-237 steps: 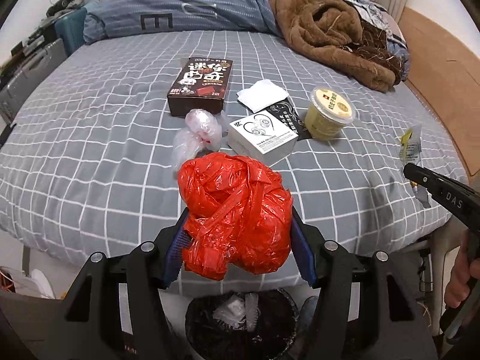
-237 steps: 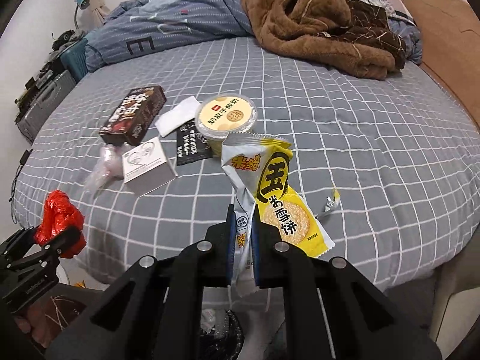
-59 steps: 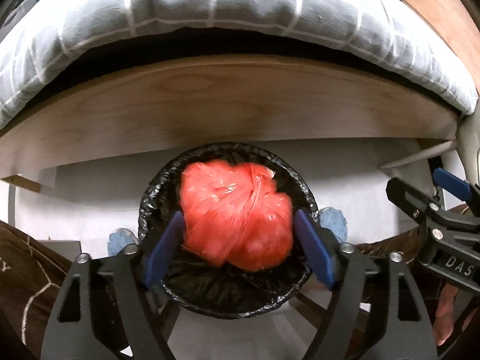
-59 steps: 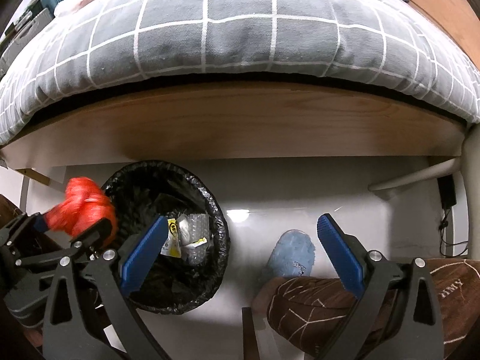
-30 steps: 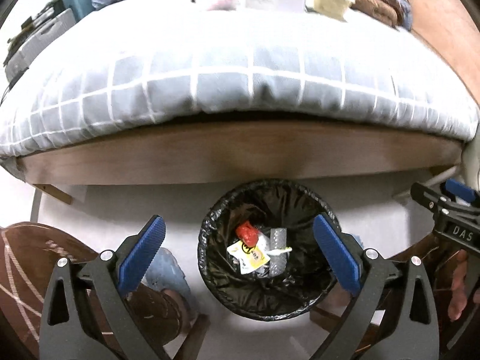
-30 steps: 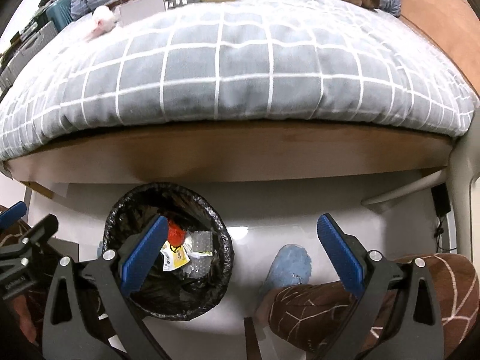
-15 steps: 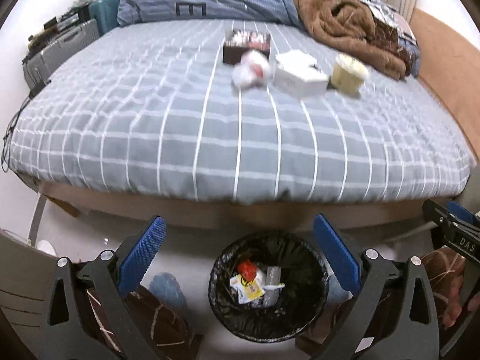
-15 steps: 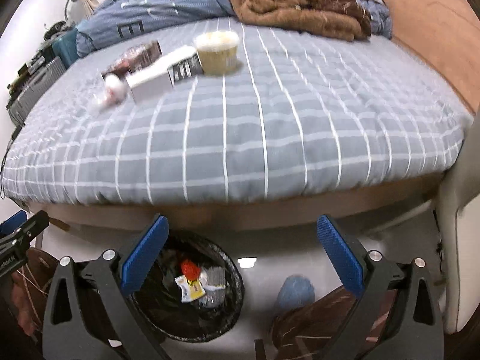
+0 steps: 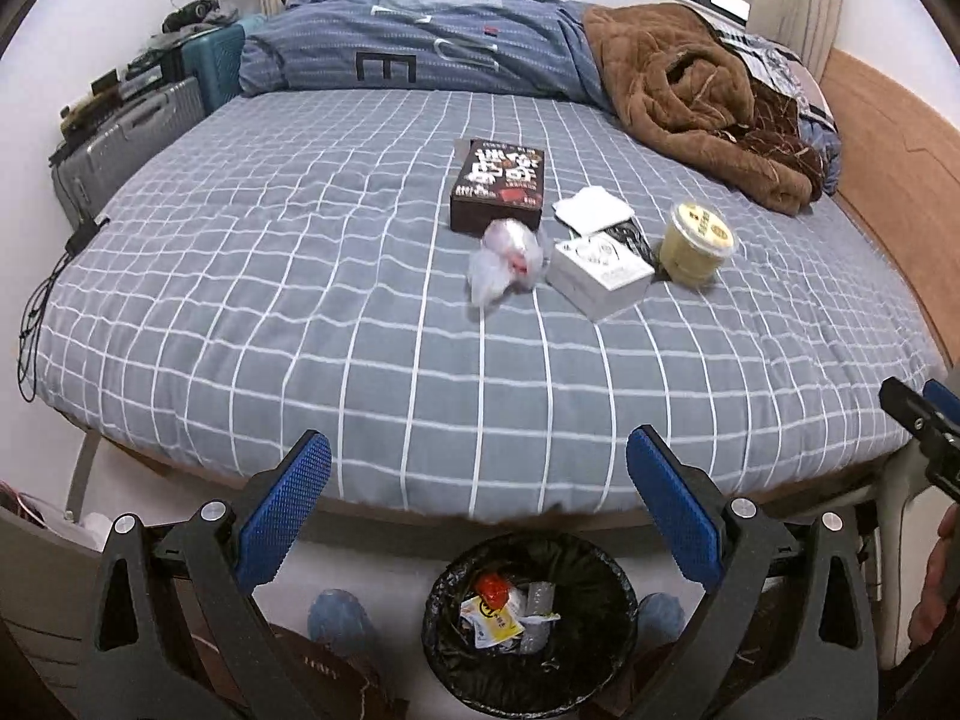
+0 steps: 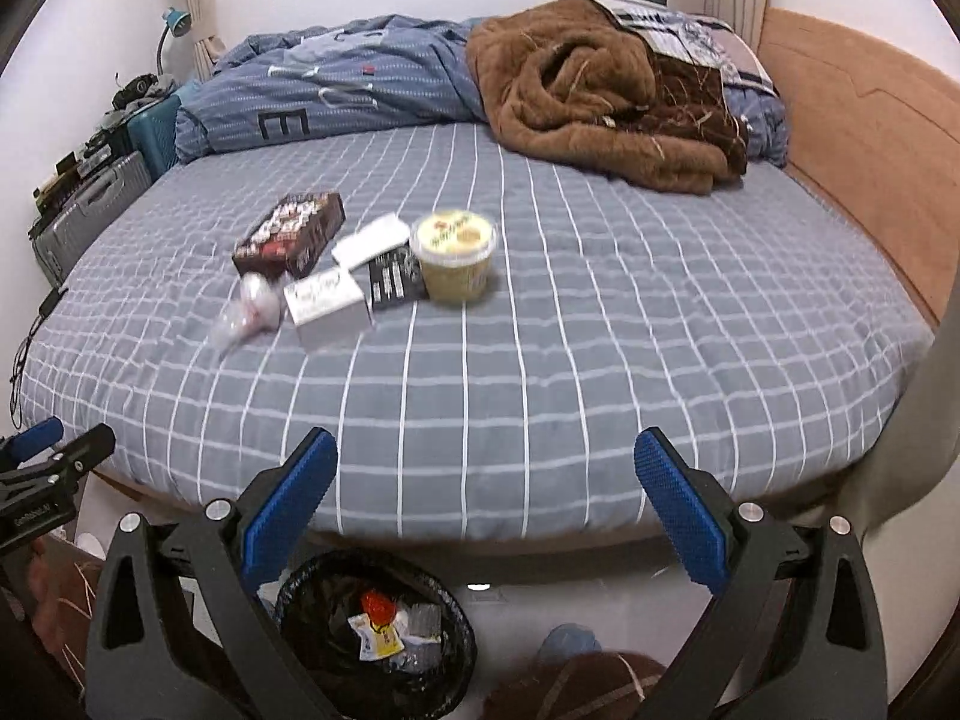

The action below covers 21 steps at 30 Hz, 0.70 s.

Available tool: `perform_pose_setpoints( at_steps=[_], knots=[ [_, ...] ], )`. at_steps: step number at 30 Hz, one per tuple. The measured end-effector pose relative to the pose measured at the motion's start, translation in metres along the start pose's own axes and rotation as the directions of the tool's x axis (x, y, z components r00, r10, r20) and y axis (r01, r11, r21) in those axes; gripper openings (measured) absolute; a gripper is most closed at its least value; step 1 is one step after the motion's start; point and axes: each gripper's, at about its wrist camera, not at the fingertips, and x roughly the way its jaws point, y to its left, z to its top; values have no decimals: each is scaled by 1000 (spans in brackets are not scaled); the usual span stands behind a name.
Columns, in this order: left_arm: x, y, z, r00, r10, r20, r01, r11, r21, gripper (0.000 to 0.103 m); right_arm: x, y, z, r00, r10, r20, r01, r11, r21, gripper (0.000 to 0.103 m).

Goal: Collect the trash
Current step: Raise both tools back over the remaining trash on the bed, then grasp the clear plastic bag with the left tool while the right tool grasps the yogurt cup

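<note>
On the grey checked bed (image 9: 300, 300) lie a dark snack box (image 9: 499, 185), a crumpled clear bag (image 9: 505, 259), a white box (image 9: 600, 277), a white paper (image 9: 591, 210), a black packet (image 9: 630, 243) and a yellow lidded cup (image 9: 696, 243). A black-lined bin (image 9: 531, 618) on the floor below the bed edge holds the red bag (image 9: 493, 587) and a yellow wrapper (image 9: 489, 615). My left gripper (image 9: 479, 468) is open and empty above the bin. My right gripper (image 10: 485, 471) is also open and empty, with the bin (image 10: 375, 630) at its lower left.
A brown blanket (image 9: 690, 96) and a blue duvet (image 9: 420, 54) are heaped at the far side of the bed. Suitcases (image 9: 129, 138) stand at the left, a wooden headboard (image 9: 888, 168) at the right. Blue slippers (image 9: 336, 618) sit on the floor beside the bin.
Both grippers have let go of their trash into the bin and risen from the floor, tilting up until the bed top and its items are in view.
</note>
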Motion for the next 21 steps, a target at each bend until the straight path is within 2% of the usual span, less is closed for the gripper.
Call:
perform_pose_setpoints(
  at_steps=[8,21],
  knots=[
    [21,-1,29,1000,-1,-16,1,1000,-9,97,13,-4,35,1000,22,18,-22,1000,8,95],
    [69,-1,73,999,-19,-48,16,998,-54,97,73,-5,75,998,62,-9,-62,998,32,95]
  ],
)
